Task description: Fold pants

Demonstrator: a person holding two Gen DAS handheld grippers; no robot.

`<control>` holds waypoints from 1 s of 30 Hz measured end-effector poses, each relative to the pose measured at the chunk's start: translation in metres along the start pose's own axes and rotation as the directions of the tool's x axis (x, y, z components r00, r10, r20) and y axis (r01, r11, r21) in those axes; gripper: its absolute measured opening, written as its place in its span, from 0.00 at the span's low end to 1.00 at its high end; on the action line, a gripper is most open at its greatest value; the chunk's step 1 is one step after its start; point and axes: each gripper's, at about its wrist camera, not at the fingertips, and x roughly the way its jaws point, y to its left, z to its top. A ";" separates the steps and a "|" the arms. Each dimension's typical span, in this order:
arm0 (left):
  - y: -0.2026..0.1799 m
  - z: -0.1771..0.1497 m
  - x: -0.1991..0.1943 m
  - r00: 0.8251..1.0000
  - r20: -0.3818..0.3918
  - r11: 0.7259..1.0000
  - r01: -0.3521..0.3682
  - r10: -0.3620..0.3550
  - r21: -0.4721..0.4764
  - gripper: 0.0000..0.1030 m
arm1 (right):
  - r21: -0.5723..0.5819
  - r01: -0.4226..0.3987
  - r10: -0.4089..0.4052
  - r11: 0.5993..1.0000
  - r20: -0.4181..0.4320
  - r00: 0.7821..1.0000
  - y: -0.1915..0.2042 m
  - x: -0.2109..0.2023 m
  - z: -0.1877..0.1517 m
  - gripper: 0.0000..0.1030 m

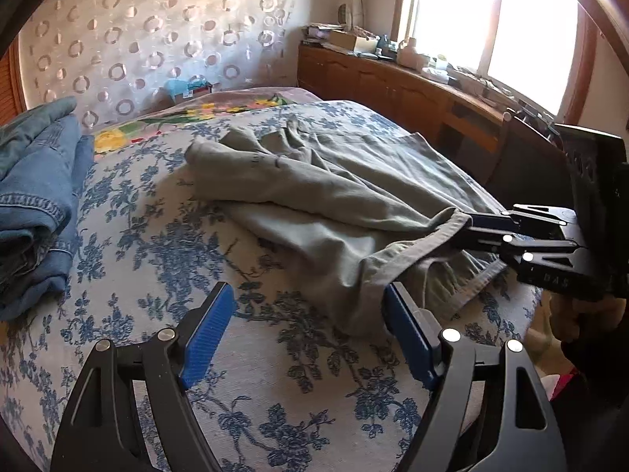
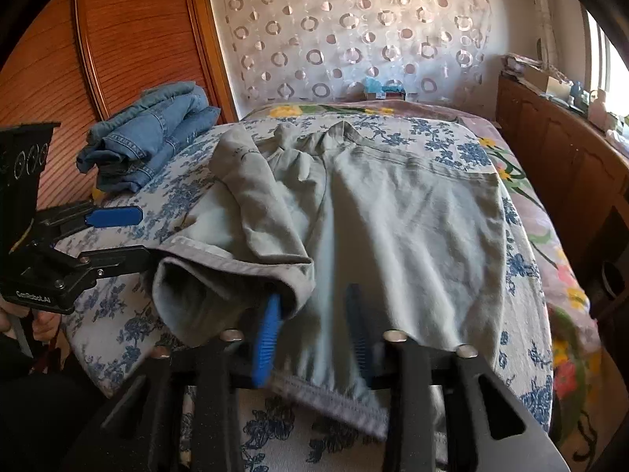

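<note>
Grey-green pants (image 1: 314, 196) lie rumpled on the bed, also spread out in the right wrist view (image 2: 393, 216). My left gripper (image 1: 310, 334) is open over the bedspread, its right pad (image 1: 409, 338) beside the pants' hem. It shows at the left of the right wrist view (image 2: 129, 236), jaws apart, the lower one at the hem edge. My right gripper (image 2: 314, 334) has its jaws partly apart around a layer of pants fabric; in the left wrist view (image 1: 468, 224) its jaws look close together at a lifted hem (image 1: 452, 224).
Folded blue jeans (image 1: 35, 204) are stacked at the bed's left side, also in the right wrist view (image 2: 149, 137). The floral bedspread (image 1: 275, 393) covers the bed. A wooden cabinet (image 1: 393, 86) with clutter runs along the window side. A wooden wardrobe (image 2: 118, 39) stands left.
</note>
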 end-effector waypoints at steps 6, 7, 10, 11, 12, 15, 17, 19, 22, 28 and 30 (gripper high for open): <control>0.001 0.000 -0.010 1.000 0.024 1.000 -0.001 0.001 0.007 0.77 | -0.006 -0.021 0.022 1.000 0.048 0.999 -0.001 -0.014 -0.001 0.02; 0.000 0.000 -0.013 1.000 0.030 1.000 -0.001 0.001 0.008 0.77 | -0.005 -0.016 0.017 1.000 0.063 0.998 -0.001 -0.017 -0.001 0.02; -0.002 0.000 -0.020 0.999 0.048 1.000 0.008 -0.009 0.015 0.77 | 0.004 0.000 0.000 1.000 0.095 0.995 -0.004 -0.031 -0.002 0.02; -0.003 0.000 -0.021 0.999 0.051 1.000 0.008 -0.009 0.016 0.77 | 0.006 0.007 -0.008 1.000 0.107 0.994 -0.006 -0.036 -0.002 0.02; -0.004 0.000 -0.022 0.999 0.052 1.000 0.007 -0.008 0.016 0.77 | 0.008 0.017 -0.017 1.000 0.116 0.993 -0.006 -0.041 -0.002 0.02; -0.004 0.001 -0.021 0.999 0.051 1.000 0.006 -0.007 0.018 0.77 | 0.016 0.053 -0.055 0.998 0.141 0.988 -0.014 -0.060 -0.004 0.02; -0.005 0.001 -0.020 0.999 0.046 1.000 0.005 -0.006 0.017 0.77 | 0.026 0.082 -0.085 0.996 0.153 0.985 -0.021 -0.074 -0.010 0.02; -0.006 0.001 -0.018 0.999 0.038 1.000 0.006 -0.007 0.018 0.77 | 0.041 0.109 -0.114 0.993 0.144 0.983 -0.028 -0.082 -0.019 0.02; -0.009 0.002 -0.014 1.000 0.027 1.000 0.007 -0.008 0.022 0.77 | 0.057 0.148 -0.152 0.987 0.092 0.984 -0.035 -0.080 -0.034 0.02; -0.015 0.006 -0.005 1.000 0.014 0.999 0.012 -0.012 0.030 0.77 | 0.073 0.157 -0.157 0.985 -0.004 0.988 -0.034 -0.066 -0.061 0.02; -0.017 0.009 -0.003 1.000 0.013 0.999 0.015 -0.016 0.032 0.77 | 0.086 0.151 -0.151 0.985 -0.008 0.988 -0.031 -0.067 -0.064 0.02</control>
